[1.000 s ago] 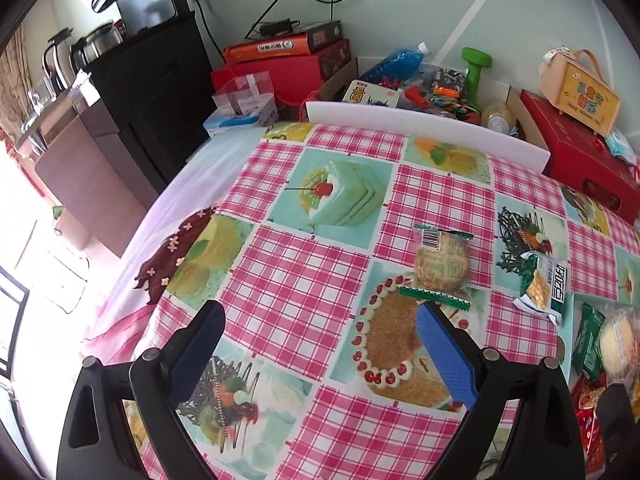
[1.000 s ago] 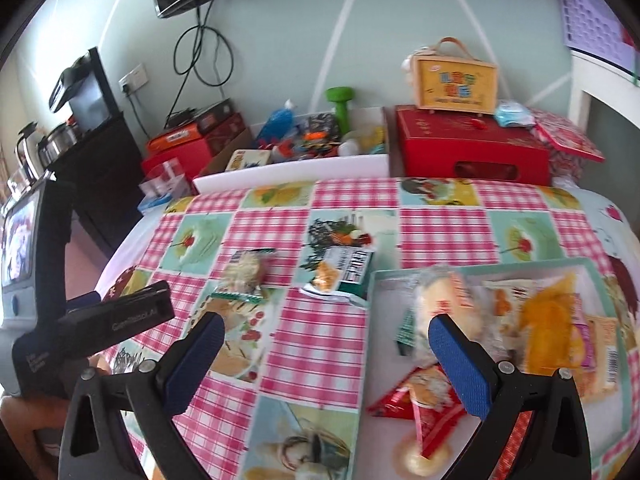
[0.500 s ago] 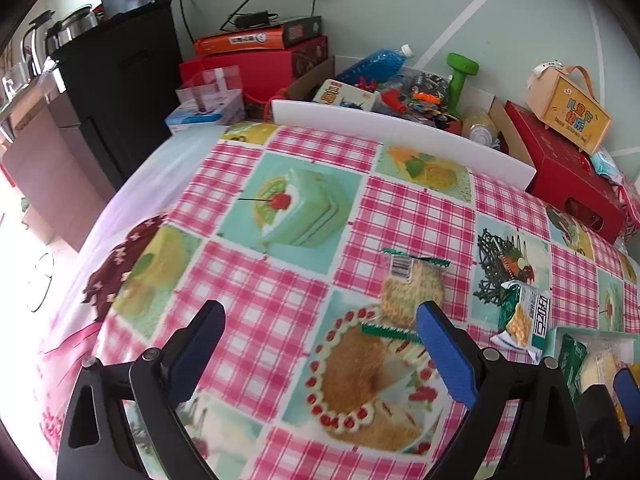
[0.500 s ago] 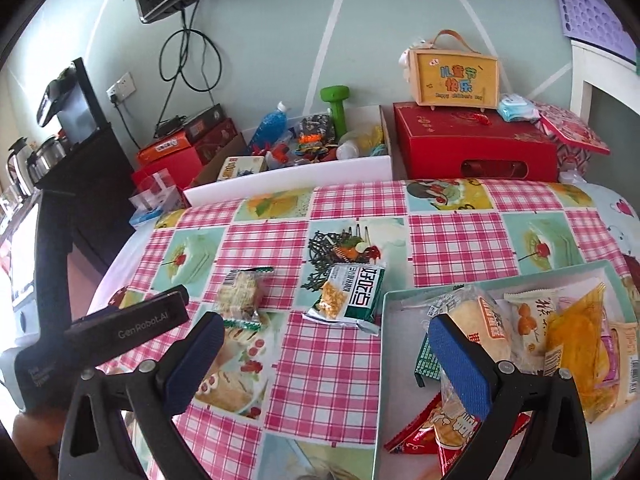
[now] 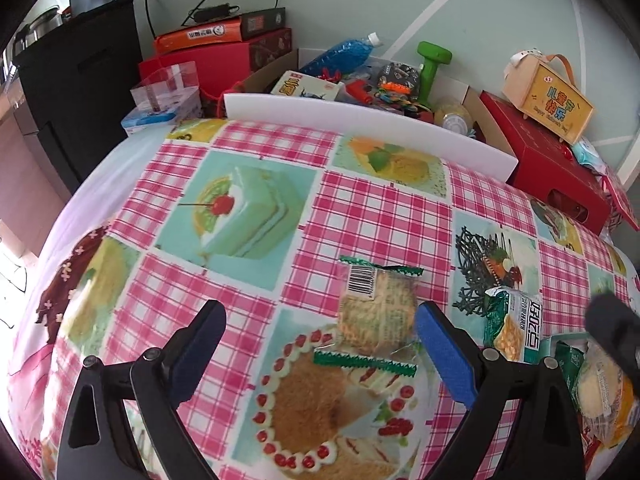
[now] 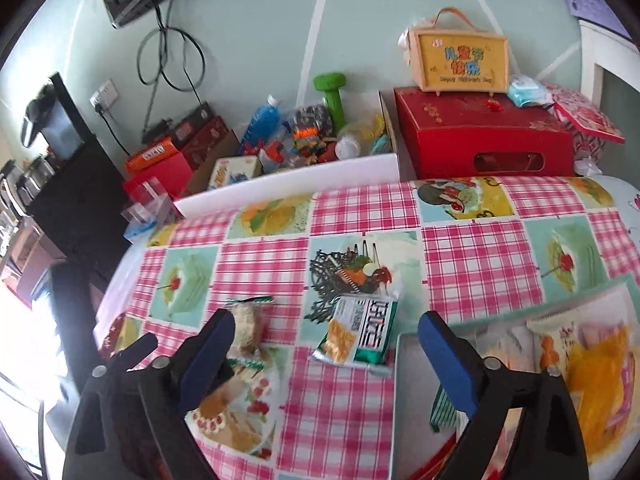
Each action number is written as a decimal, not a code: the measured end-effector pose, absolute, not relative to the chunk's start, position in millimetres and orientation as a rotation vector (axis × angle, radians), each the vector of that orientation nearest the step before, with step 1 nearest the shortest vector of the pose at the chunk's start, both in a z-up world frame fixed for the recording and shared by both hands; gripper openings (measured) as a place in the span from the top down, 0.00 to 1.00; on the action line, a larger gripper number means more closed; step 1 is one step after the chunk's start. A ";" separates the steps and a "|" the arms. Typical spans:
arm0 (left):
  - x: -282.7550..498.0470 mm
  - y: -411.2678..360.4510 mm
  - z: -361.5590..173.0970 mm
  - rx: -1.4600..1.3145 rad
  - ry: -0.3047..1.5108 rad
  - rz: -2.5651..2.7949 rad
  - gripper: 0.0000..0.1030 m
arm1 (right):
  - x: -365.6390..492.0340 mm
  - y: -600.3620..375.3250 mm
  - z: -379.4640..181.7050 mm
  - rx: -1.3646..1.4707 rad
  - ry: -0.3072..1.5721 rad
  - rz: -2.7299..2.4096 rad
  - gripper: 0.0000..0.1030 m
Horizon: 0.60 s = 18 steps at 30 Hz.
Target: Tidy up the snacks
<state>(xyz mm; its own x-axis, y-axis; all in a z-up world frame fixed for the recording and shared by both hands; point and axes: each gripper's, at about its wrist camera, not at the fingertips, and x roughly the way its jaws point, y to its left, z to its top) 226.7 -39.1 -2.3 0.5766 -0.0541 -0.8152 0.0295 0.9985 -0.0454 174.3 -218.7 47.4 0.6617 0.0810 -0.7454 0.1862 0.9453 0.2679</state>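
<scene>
Where packets crowd together, snacks [image 6: 568, 360] inside tray [image 6: 396, 380]

pink checked tablecloth [image 5: 380, 216], clear biscuit packet [image 5: 376, 312], green-white snack packet [image 6: 360, 330], tray [image 6: 396, 400]

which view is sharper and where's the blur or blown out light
Left wrist view: sharper, barcode on the clear biscuit pack legible, edges bent by fisheye. Right wrist view: softer, motion smear on the tray snacks, daylight blown out at lower left.
</scene>
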 end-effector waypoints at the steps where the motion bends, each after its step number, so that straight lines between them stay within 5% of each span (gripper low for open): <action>1: 228.2 -40.5 -5.0 -0.028 0.960 -0.053 0.08 | 179.4 -220.7 45.3 0.335 0.868 -0.066 0.17; 9: 235.1 -52.8 -21.2 -0.020 0.986 -0.088 0.28 | 219.4 -227.5 13.5 0.284 1.040 -0.093 0.37; 18: 239.9 -63.8 -35.2 -0.011 1.017 -0.120 0.40 | 244.2 -222.2 -16.3 0.220 1.166 -0.119 0.44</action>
<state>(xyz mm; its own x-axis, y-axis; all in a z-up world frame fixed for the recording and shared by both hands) 239.9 -63.8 -35.2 0.5202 -0.1052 -0.8475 0.0947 0.9934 -0.0651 244.2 -222.2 -16.3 0.3912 0.0209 -0.9201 0.2068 0.9722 0.1100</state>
